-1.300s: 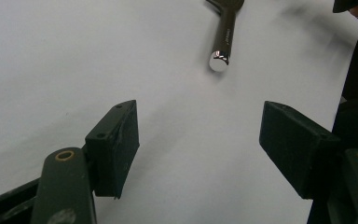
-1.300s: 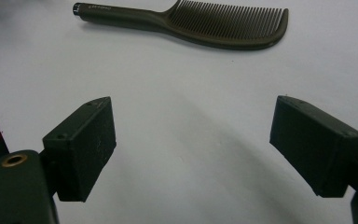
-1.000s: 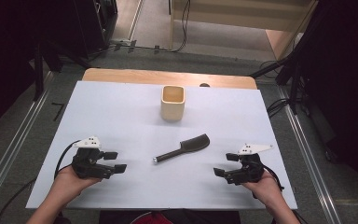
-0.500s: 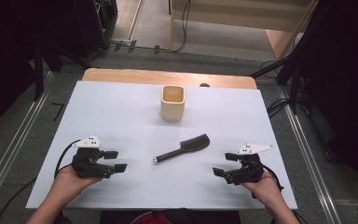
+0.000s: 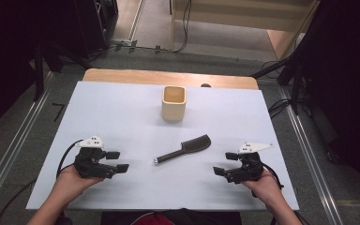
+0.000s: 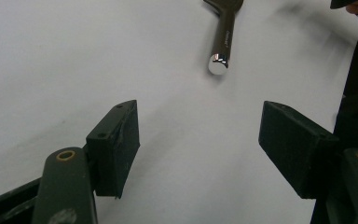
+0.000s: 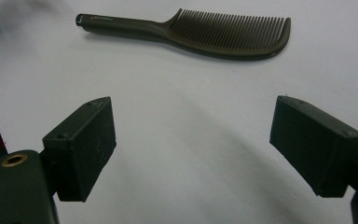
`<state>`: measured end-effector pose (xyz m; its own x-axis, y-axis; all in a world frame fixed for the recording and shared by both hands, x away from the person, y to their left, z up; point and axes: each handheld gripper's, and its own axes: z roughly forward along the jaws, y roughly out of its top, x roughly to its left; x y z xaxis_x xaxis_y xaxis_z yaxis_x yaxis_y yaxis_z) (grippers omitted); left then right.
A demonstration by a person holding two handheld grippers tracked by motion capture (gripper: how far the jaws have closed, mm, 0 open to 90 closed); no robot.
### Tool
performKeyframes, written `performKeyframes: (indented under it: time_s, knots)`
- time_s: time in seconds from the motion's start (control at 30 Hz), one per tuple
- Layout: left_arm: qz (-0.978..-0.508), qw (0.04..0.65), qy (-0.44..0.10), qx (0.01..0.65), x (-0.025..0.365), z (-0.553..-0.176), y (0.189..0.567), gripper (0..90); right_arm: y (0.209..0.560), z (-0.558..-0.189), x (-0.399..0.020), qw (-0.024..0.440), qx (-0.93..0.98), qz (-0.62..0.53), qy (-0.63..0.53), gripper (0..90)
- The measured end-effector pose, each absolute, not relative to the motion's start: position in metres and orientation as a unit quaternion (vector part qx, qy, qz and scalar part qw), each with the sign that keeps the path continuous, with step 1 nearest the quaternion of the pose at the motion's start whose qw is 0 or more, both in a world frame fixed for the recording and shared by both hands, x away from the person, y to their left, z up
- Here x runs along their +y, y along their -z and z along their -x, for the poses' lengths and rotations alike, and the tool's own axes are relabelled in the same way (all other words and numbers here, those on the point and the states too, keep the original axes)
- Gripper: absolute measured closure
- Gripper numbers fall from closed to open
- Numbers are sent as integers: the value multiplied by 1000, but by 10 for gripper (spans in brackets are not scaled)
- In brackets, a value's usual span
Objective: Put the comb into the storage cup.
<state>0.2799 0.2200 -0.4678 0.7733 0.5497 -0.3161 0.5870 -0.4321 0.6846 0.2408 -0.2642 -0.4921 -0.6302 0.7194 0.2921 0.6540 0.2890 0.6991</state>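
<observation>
- White sheeting covers the desk (image 5: 122, 108), with a strip of bare wood along its far edge; grey floor, metal rails and loose cables surround it, and the room beyond is dark.
- Small print runs along the handle of the dark comb (image 5: 183, 149); it is too small to read.
- Comb lies flat near the desk's middle, between both grippers and apart from each, its handle end toward the left one.
- Beige square cup (image 5: 174, 102) stands upright beyond the comb, well apart from it.
- Left hand-held gripper (image 5: 115, 161) rests low on the desk, jaws spread, nothing between them.
- Right hand-held gripper (image 5: 225, 164) rests likewise, jaws spread wide and empty, facing the comb's teeth.
</observation>
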Motion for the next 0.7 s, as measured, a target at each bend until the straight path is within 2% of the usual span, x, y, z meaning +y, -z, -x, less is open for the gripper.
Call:
performKeyframes:
  time_s: [0.7]
  knots:
    - [-842,422,7,338,226,-276,466,299,486,-245,-256,38,806,-413,-422,127]
